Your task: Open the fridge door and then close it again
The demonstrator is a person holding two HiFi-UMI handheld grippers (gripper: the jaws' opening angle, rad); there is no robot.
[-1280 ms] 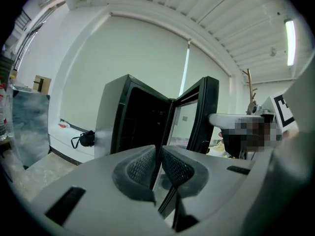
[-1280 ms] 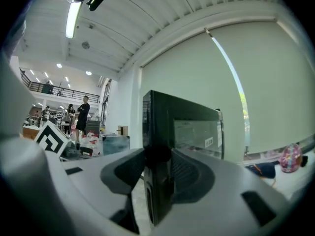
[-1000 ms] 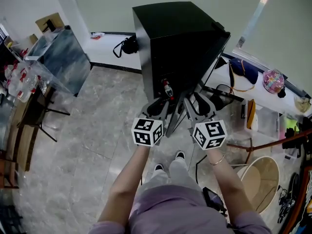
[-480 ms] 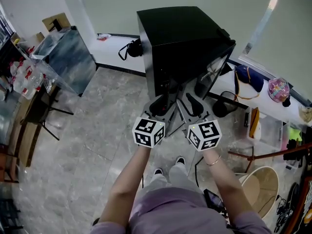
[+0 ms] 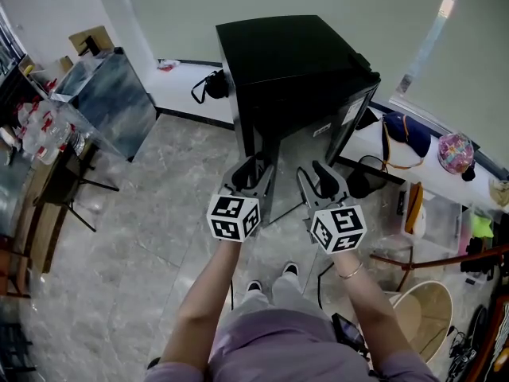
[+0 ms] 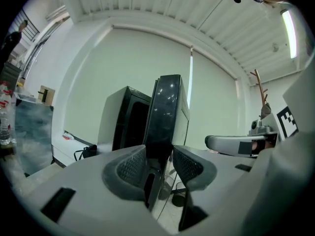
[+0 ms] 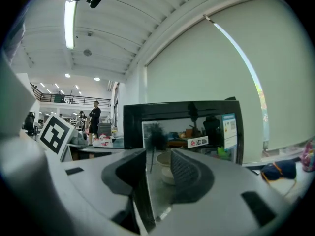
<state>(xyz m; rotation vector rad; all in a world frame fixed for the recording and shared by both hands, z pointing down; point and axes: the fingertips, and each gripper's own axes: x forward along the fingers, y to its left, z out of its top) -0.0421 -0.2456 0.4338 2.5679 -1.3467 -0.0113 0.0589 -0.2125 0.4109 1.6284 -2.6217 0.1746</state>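
Black fridge door (image 6: 165, 107) between jaws of left gripper (image 6: 160, 157) (right gripper (image 7: 158, 165) gaping)

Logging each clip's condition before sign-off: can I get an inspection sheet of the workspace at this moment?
Surface: grey tiled floor.
Job's things: black fridge; fridge door stands open, swung toward the person.
Clutter: black bag by the wall; blue bag on the ledge at right; round bin; bottles far left.
Grippers: left gripper has the door's free edge between its jaws, apparently gripped; right gripper has its jaws apart before the door's mirrored face.
Cables: black cable on the floor beside the feet.
Surroundings: pale walls, window blind; people far off.
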